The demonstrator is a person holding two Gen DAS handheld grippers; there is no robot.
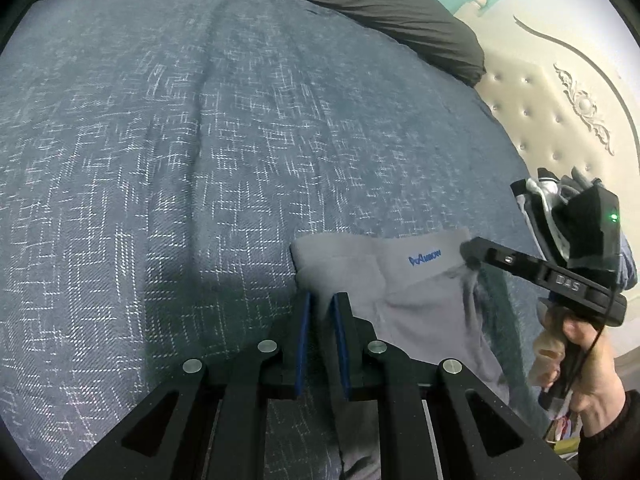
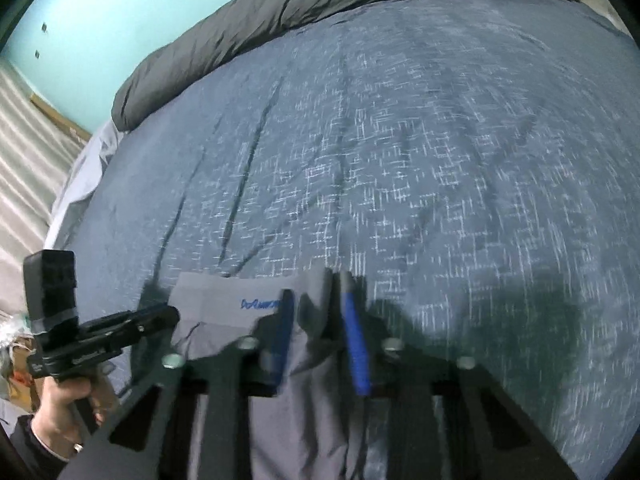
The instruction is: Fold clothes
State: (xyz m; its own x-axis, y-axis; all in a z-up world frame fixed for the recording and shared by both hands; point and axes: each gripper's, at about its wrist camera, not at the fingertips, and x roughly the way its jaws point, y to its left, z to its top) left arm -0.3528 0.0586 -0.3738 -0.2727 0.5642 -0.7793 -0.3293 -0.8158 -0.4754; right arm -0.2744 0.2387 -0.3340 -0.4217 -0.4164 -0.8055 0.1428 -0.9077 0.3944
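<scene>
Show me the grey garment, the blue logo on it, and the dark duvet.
grey garment [image 1: 420,308], left wrist view, on its flat middle.
blue logo [image 1: 425,258], left wrist view, on the lettering.
dark duvet [image 2: 320,12], right wrist view, on its rolled bulk.

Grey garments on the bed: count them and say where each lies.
1. The grey garment lies at the bedspread's near edge, left gripper and right gripper pinching its waistband. Others may be hidden.

Both grippers are black with blue pads and round silver screws. The right gripper [image 1: 470,250] carries a green light and a black cable. A dark sleeve [image 1: 616,436] covers the wrist behind it.
</scene>
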